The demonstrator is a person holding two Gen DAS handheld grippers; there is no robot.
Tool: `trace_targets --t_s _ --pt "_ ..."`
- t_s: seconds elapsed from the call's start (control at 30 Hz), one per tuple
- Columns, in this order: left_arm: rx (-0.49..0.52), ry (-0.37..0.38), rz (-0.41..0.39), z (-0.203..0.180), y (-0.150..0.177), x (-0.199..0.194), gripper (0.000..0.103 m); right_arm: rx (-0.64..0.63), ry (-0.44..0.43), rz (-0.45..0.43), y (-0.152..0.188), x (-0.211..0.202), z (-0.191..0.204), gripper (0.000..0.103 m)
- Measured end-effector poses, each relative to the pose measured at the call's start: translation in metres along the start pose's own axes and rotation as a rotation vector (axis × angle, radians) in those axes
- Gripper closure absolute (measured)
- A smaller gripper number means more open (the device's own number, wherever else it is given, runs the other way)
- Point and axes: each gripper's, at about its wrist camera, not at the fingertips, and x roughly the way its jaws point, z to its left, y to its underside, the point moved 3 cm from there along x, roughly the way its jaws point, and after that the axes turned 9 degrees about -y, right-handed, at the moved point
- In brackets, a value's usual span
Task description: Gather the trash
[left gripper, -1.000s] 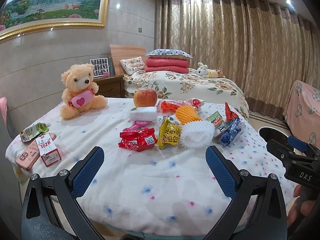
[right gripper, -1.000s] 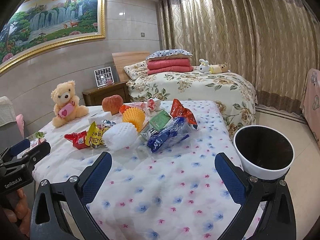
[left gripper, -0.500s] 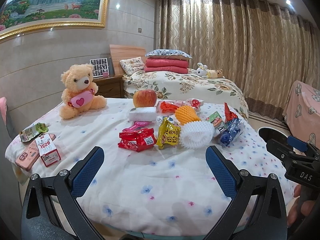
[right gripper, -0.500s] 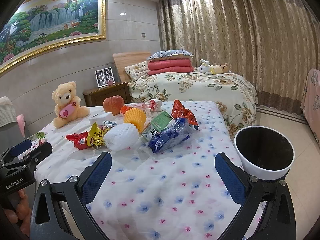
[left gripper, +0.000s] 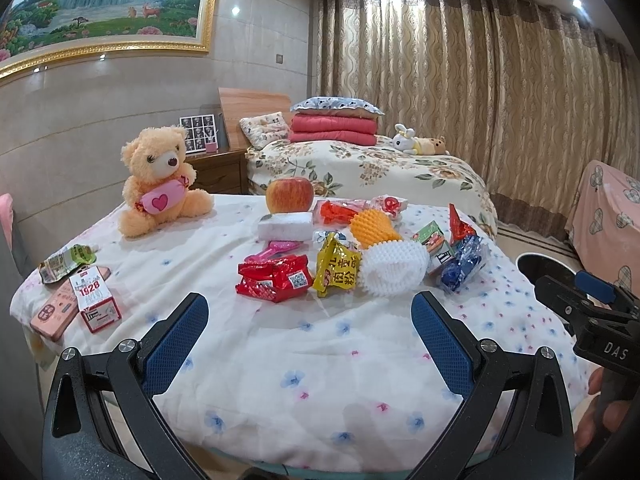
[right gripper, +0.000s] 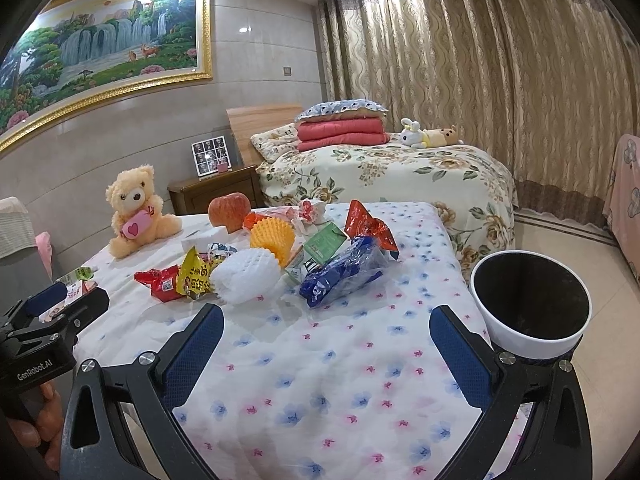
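Crinkly foil and plastic wrappers [right gripper: 344, 268] lie heaped mid-bed, near the white-rimmed black bin [right gripper: 530, 300]; left gripper [left gripper: 308, 336] and right gripper [right gripper: 326, 344] hover empty, jaws wide. Slippery packets could slide free, or the red apple [left gripper: 289, 194] be binned.

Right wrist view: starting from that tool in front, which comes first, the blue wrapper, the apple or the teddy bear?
From the right tool, which is open:
1. Blue wrapper, just ahead of it, slightly right of centre.
2. Apple, farther back, behind the wrapper pile, to the left.
3. Teddy bear, far left near the wall; the fisheye makes this a close call with the apple.
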Motion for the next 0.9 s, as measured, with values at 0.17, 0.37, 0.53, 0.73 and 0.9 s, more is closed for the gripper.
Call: trace_targets --t_s 0.17,0.37,0.53,0.73,0.9 --pt "-0.013 0.005 0.016 0.003 0.001 0.004 0.000 0.004 -0.005 0.001 0.001 0.001 -0.001 0.000" --pt "-0.027 0.008 0.042 0.008 0.003 0.010 0.000 0.005 -0.012 0.025 0.002 0.008 0.000 0.000" --pt "-0.029 -0.009 0.085 0.014 0.007 0.022 0.000 0.004 -0.032 0.051 0.001 0.017 0.006 0.000" --pt "-0.052 -0.025 0.145 0.029 0.013 0.044 0.000 0.010 -0.065 0.100 0.002 0.035 0.014 0.000" --pt "-0.048 -0.030 0.176 0.036 0.015 0.062 0.002 0.034 -0.090 0.154 0.004 0.055 0.018 0.001"
